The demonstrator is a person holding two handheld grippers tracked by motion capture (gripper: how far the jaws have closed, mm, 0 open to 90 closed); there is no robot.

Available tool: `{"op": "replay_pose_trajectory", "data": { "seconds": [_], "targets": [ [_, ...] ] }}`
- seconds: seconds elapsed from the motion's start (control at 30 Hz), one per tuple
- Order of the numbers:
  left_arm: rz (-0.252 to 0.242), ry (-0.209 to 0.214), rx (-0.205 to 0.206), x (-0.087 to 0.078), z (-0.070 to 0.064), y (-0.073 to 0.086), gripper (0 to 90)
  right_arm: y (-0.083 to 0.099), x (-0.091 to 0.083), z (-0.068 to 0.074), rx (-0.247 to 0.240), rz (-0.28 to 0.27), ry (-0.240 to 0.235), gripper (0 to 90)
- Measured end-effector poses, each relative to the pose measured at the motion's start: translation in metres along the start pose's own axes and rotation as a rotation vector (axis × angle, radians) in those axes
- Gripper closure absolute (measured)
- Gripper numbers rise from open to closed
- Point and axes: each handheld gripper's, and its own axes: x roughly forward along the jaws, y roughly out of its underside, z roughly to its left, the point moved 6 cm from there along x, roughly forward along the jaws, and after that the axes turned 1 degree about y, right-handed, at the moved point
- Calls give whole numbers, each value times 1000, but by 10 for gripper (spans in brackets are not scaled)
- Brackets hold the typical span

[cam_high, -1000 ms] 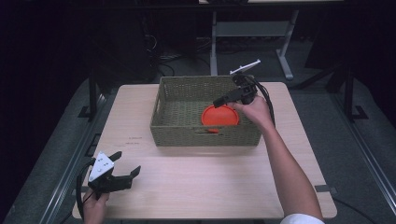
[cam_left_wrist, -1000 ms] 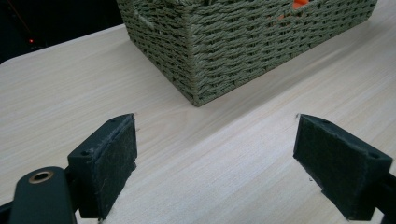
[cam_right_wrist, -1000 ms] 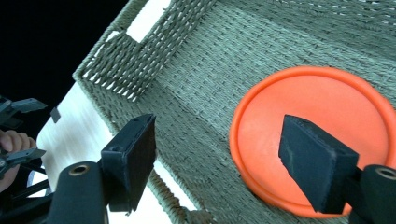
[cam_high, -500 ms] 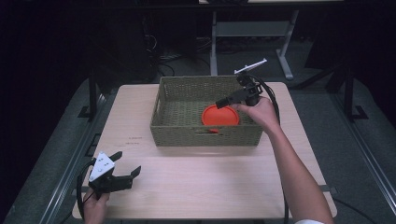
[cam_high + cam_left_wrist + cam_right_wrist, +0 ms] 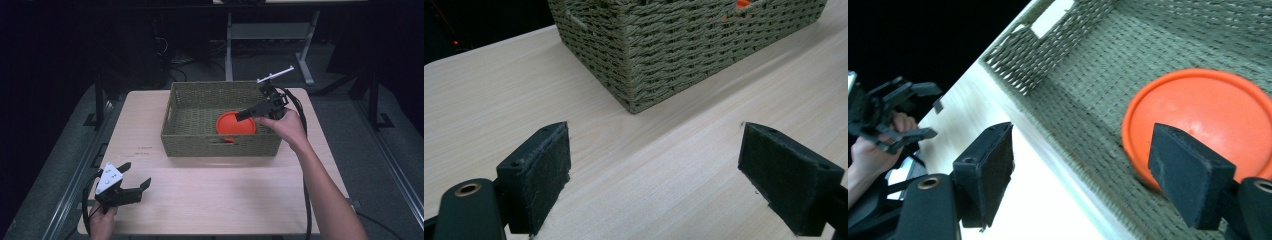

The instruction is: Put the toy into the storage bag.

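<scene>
Orange, the plate (image 5: 235,123) lies flat inside our woven basket (image 5: 220,145) on the bench (image 5: 225,190). Our right gripper (image 5: 245,114) hovers above it, jaws apart; our left gripper (image 5: 136,176), also apart, rests near the bench's corner.

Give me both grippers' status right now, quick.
Left gripper: open, empty, over bare table.
Right gripper: open, empty, above the basket by the orange plate.

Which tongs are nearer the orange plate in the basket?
Right. The right tongs hover open over the orange plate inside the basket; the left tongs sit open at the table's near-left corner, outside the basket.
</scene>
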Motion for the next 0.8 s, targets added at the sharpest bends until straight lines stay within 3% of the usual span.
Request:
{"op": "replay_pose_trajectory", "data": {
  "seconds": [0.43, 0.8],
  "targets": [
    [-3, 3, -5, 1, -2, 0, 129, 24, -14, 32, -77, -7, -14, 246],
    [-5, 3, -7, 0, -2, 0, 129, 43, -20, 42, -99, -12, -30, 244]
  ]
}}
